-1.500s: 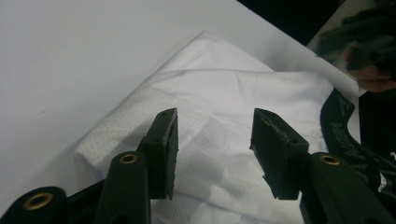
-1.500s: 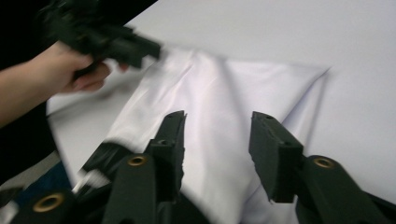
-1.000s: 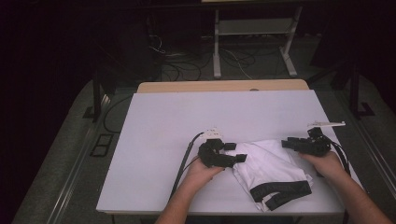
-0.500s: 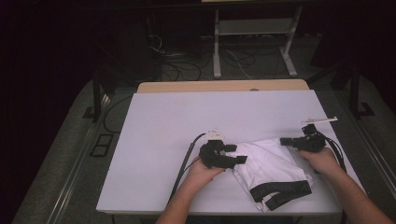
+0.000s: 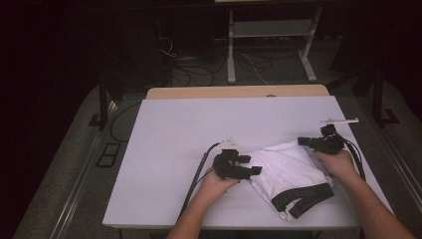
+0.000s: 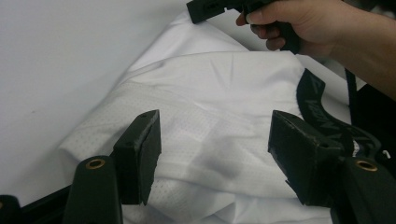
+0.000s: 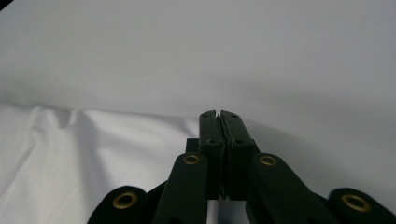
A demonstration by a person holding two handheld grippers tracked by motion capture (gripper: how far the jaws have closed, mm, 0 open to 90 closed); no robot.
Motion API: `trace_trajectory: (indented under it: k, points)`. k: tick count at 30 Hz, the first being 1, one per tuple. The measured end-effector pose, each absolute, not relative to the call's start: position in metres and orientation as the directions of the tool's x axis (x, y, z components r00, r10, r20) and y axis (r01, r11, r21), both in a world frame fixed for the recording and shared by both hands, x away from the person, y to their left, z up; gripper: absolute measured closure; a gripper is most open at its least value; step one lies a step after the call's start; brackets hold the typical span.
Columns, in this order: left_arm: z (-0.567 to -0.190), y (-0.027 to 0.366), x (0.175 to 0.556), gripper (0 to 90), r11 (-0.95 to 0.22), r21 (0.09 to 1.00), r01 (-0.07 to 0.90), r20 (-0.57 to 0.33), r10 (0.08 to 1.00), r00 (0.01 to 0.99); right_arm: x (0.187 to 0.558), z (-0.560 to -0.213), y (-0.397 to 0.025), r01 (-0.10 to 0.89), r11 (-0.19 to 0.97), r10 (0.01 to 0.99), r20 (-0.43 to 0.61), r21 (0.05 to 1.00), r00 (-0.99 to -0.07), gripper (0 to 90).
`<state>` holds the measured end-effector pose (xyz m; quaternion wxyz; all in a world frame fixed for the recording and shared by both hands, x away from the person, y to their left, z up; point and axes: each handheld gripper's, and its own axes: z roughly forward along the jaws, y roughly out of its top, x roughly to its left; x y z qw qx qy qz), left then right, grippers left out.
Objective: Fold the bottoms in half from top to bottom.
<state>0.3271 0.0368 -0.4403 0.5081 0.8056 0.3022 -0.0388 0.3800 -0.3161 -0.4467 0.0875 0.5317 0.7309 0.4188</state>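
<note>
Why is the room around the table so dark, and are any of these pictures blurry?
High view: light falls on the white table alone, so the floor and walls sink into black. Left gripper view: the white garment is sharp, while the open left hand-held gripper close to the lens looks soft. Right gripper view: the shut right hand-held gripper casts a soft shadow on the table.

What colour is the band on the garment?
Black band on white garment; high view.

1 overhead view, 2 close jaw-level views
</note>
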Motion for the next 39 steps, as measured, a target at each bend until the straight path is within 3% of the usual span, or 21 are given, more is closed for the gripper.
trace_trajectory:
  k: [1,5,8,14,17,22,31,34,37,39]
  points:
    - [-0.439,0.041,0.327,33.9,-0.296,0.798,0.525,-0.366,0.455,0.812,0.380,-0.447,-0.320,0.706,0.050,0.852,0.339,0.706,-0.399,73.0]
    - [-0.439,0.051,0.327,34.6,-0.269,0.797,0.541,-0.370,0.491,0.789,0.374,-0.442,-0.328,0.709,0.043,0.835,0.365,0.704,-0.412,72.2]
    - [-0.442,0.057,0.329,36.2,-0.245,0.790,0.563,-0.365,0.551,0.751,0.354,-0.445,-0.329,0.764,0.098,0.806,0.400,0.637,-0.437,71.0]
    - [-0.446,0.054,0.332,38.5,-0.254,0.771,0.584,-0.368,0.571,0.734,0.354,-0.449,-0.328,0.783,0.094,0.805,0.416,0.614,-0.423,69.9]
    - [-0.447,0.051,0.333,40.7,-0.264,0.767,0.585,-0.359,0.578,0.732,0.357,-0.452,-0.320,0.777,0.108,0.787,0.424,0.620,-0.448,87.1]
    - [-0.450,0.048,0.334,48.2,-0.282,0.758,0.588,-0.336,0.603,0.723,0.361,-0.444,-0.326,0.739,0.096,0.797,0.393,0.667,-0.459,88.4]
    - [-0.451,0.048,0.336,47.6,-0.282,0.750,0.599,-0.340,0.613,0.713,0.376,-0.441,-0.328,0.710,0.114,0.835,0.321,0.695,-0.448,88.4]
    - [-0.448,0.051,0.335,46.2,-0.277,0.754,0.595,-0.340,0.610,0.715,0.378,-0.449,-0.325,0.731,0.138,0.835,0.318,0.669,-0.449,84.7]
    - [-0.445,0.053,0.334,46.0,-0.268,0.763,0.588,-0.337,0.611,0.716,0.375,-0.446,-0.326,0.730,0.120,0.836,0.327,0.673,-0.440,74.0]
    - [-0.445,0.053,0.334,45.8,-0.268,0.763,0.588,-0.337,0.611,0.716,0.369,-0.441,-0.330,0.724,0.102,0.828,0.345,0.682,-0.442,74.0]
